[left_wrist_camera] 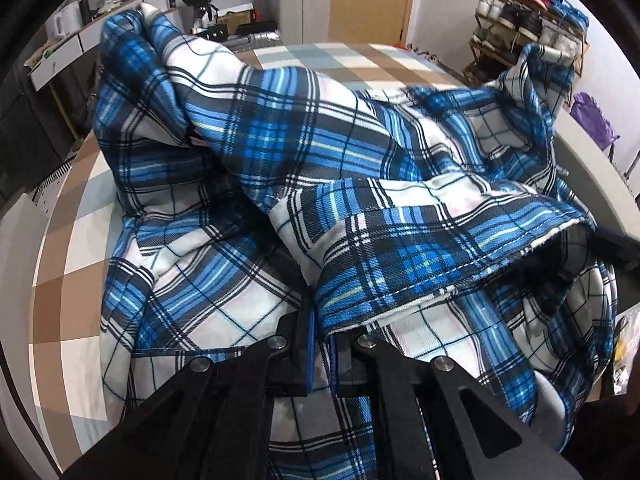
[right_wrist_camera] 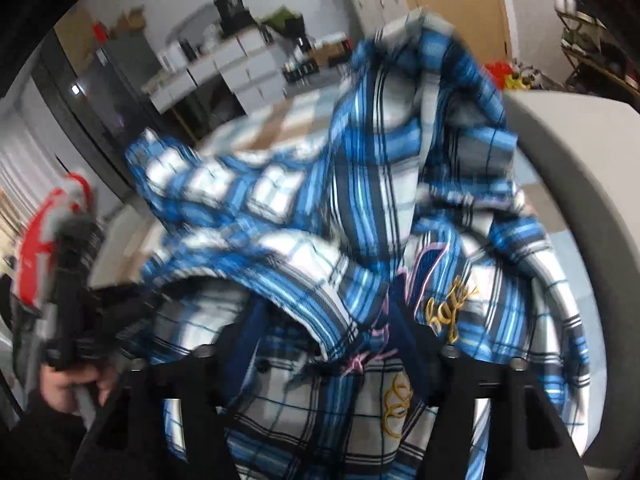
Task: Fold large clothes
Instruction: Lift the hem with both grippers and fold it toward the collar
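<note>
A large blue, white and black plaid shirt point(left_wrist_camera: 320, 152) lies bunched on a bed with a brown, white and grey checked cover point(left_wrist_camera: 68, 280). My left gripper point(left_wrist_camera: 322, 356) is shut on a fold of the shirt near its hem; the fingers stand close together with cloth between them. In the right wrist view the same shirt point(right_wrist_camera: 320, 208) is blurred and drapes over my right gripper point(right_wrist_camera: 328, 344). Its jaws stand wide apart, with cloth and a dark collar band with gold embroidery point(right_wrist_camera: 448, 308) between them. The fingertips are hidden by cloth.
A shoe rack point(left_wrist_camera: 520, 24) stands at the back right. White drawers and clutter point(left_wrist_camera: 68, 44) are at the back left. A grey padded bed edge point(right_wrist_camera: 572, 184) curves along the right. The person's hand on the other gripper's handle point(right_wrist_camera: 68, 312) shows at the left.
</note>
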`<state>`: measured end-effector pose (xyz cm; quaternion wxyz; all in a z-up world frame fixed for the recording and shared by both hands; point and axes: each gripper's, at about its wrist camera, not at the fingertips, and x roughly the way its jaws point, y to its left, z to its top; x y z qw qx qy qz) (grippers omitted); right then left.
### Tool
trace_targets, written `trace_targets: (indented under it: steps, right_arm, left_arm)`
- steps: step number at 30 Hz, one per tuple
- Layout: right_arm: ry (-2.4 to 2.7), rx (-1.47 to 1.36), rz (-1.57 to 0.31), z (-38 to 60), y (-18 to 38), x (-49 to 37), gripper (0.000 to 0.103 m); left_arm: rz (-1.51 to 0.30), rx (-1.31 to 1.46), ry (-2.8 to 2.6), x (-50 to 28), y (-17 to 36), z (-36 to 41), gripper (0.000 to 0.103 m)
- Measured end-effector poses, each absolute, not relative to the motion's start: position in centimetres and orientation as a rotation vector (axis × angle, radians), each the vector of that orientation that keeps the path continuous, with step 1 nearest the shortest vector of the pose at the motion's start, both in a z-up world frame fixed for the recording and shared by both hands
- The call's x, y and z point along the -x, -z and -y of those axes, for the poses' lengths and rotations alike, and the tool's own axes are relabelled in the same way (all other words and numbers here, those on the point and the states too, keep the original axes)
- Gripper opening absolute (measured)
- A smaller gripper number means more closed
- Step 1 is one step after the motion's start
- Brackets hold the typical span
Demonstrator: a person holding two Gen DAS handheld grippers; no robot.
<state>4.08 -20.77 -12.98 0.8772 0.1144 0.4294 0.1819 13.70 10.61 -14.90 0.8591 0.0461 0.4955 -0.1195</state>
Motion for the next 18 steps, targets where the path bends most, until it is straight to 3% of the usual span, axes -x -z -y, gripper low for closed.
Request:
trace_targets:
  steps: [3,5,13,15,17,18]
  right_arm:
    - [-0.391,-0.309,-0.803,22.5,11.3,-3.5,0.074]
    - [-0.39,-0.338,-0.748,23.1,9.9,-4.3,0.084]
    - [-0.208,-0.208,-0.883,19.1,7.4,-14.4,0.082]
    - [-0.155,-0.188,-0.956,19.0,8.3,-16.8,0.069]
    - [-0.093,-0.156,-1.039,18.8,9.6,-19.2,0.014]
    - [-0.08,-0.142,-1.068,18.9,9.8,-20.0,0.003]
  left_arm:
    - [-1.063,-0.106,0.256,-14.9,15.3,-10.2,0.001]
    - [-1.063,-0.129,0.257,-15.5,15.2,-9.6,0.001]
    - [-1.072,-0.132,0.278,-16.2,16.5,-9.3,0.001]
    - [-1.075,-0.122,0.281,-16.0,16.7,-9.5,0.001]
    - [-1.079,-0.119,0.282,-16.2,16.8,-9.5,0.001]
    - [-1.081,-0.116,0.283,-16.3,16.8,-9.5,0.001]
